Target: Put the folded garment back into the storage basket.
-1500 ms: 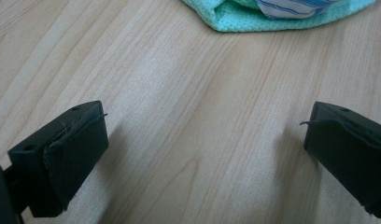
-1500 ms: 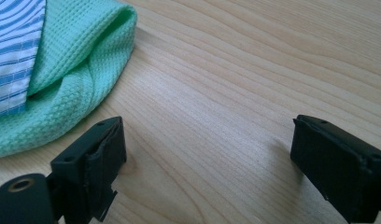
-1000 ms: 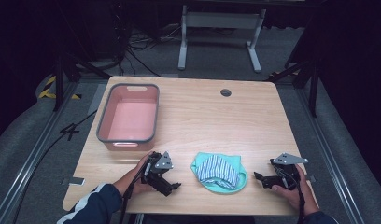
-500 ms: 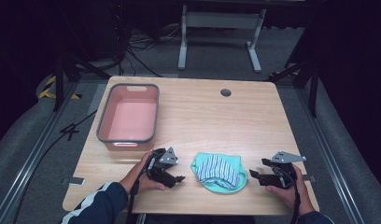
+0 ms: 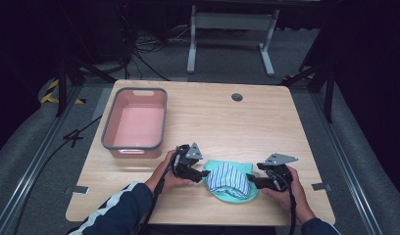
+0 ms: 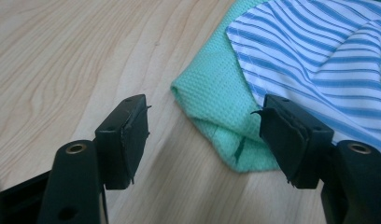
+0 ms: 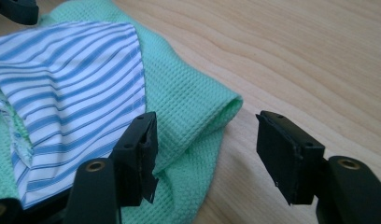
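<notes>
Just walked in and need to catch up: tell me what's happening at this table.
A person holds a gripper in each hand at a wooden table. The left gripper and right gripper sit on either side of a green cloth with a striped cloth on top. Both are open at the green cloth's edges, gripping nothing. A pink bin stands empty nearby.

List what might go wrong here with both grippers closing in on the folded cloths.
1. The blue-striped white cloth lies loose on the green waffle-weave cloth; jaws closing on green edges alone may let it slide off when lifted.
2. The open left gripper straddles only a corner fold, so it may pinch one layer and unfold the bundle.
3. The open right gripper sits low; its jaws may scrape the wooden table.
</notes>
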A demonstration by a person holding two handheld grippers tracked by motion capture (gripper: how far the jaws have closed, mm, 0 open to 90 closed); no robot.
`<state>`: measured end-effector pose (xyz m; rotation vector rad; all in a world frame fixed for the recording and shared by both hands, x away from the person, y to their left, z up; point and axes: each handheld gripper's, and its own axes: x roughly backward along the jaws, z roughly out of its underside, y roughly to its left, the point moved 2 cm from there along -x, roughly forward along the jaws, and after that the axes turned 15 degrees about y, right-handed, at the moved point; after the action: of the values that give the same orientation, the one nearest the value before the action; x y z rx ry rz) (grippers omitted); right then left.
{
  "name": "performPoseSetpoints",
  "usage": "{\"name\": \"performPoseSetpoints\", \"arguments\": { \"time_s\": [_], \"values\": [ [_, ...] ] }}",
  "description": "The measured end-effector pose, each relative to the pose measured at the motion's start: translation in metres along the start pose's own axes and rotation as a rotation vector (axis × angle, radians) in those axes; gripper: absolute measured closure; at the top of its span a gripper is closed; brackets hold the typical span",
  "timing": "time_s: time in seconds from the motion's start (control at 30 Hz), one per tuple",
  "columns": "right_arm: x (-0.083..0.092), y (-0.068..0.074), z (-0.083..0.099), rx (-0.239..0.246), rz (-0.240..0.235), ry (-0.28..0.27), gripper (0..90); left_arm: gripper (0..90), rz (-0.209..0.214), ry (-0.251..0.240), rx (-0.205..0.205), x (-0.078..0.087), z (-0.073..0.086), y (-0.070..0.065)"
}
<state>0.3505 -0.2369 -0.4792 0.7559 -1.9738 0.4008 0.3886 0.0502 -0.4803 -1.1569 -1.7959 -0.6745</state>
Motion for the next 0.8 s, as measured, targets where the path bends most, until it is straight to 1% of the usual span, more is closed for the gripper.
{"name": "performPoseSetpoints", "arguments": {
  "time_s": [0.07, 0.13, 0.17, 0.2, 0.23, 0.27, 0.37, 0.4, 0.43, 0.47, 0.5, 0.53, 0.57, 0.6, 0.67, 0.73, 0.77, 0.8],
  "values": [
    [-0.004, 0.000, 0.001, -0.003, -0.003, 0.012, 38.6, 32.2, -0.008, 0.019, -0.002, -0.005, -0.002, -0.001],
    [-0.008, 0.002, 0.001, 0.001, -0.007, 0.031, 38.1, 29.8, -0.027, 0.046, 0.007, -0.010, -0.004, -0.001],
    [-0.010, 0.003, 0.001, 0.007, -0.001, 0.042, 36.7, 27.1, -0.025, 0.049, 0.015, -0.012, -0.004, 0.000],
    [-0.011, 0.005, 0.002, 0.007, 0.000, 0.030, 36.8, 25.1, -0.021, 0.049, 0.030, -0.013, -0.004, 0.000],
    [-0.012, 0.005, 0.002, 0.006, 0.002, 0.025, 36.8, 23.7, -0.006, 0.048, 0.040, -0.014, -0.003, 0.002],
    [-0.012, 0.005, 0.002, 0.008, 0.001, 0.023, 36.8, 23.3, 0.003, 0.046, 0.040, -0.014, -0.002, 0.002],
    [-0.012, 0.005, 0.003, 0.015, -0.004, 0.016, 38.0, 23.4, -0.005, 0.041, 0.033, -0.014, -0.001, 0.001],
    [-0.012, 0.005, 0.003, 0.015, -0.004, 0.016, 38.0, 24.9, -0.005, 0.041, 0.033, -0.014, -0.001, 0.001],
    [-0.012, 0.005, 0.003, 0.023, -0.005, 0.017, 40.5, 24.9, 0.005, 0.042, 0.018, -0.013, -0.001, 0.000],
    [-0.011, 0.007, 0.002, 0.047, -0.023, 0.022, 47.4, 33.8, 0.015, 0.050, -0.005, -0.011, -0.001, -0.002],
    [-0.011, 0.007, 0.001, 0.054, -0.023, 0.022, 48.2, 36.3, 0.022, 0.060, -0.013, -0.010, -0.002, -0.003],
    [-0.011, 0.007, 0.001, 0.054, -0.023, 0.022, 48.2, 41.0, 0.022, 0.060, -0.013, -0.010, -0.002, -0.003],
    [-0.011, 0.007, 0.001, 0.052, -0.023, 0.027, 49.1, 41.0, 0.030, 0.067, -0.028, -0.009, -0.002, -0.003],
    [-0.011, 0.008, 0.000, 0.053, -0.026, 0.028, 50.9, 45.6, 0.036, 0.072, -0.041, -0.008, -0.002, -0.004],
    [-0.011, 0.009, -0.001, 0.048, -0.032, 0.030, 60.1, 51.1, 0.040, 0.074, -0.041, -0.007, -0.001, -0.004],
    [-0.011, 0.010, -0.004, 0.044, -0.041, 0.037, 73.8, 59.8, 0.046, 0.075, -0.048, -0.006, -0.002, -0.003],
    [-0.012, 0.012, -0.005, 0.046, -0.046, 0.041, 76.9, 64.2, 0.049, 0.076, -0.051, -0.006, -0.002, -0.003],
    [-0.012, 0.013, -0.007, 0.048, -0.043, 0.046, 78.3, 66.3, 0.050, 0.073, -0.047, -0.006, -0.001, -0.003]
  ]
}}
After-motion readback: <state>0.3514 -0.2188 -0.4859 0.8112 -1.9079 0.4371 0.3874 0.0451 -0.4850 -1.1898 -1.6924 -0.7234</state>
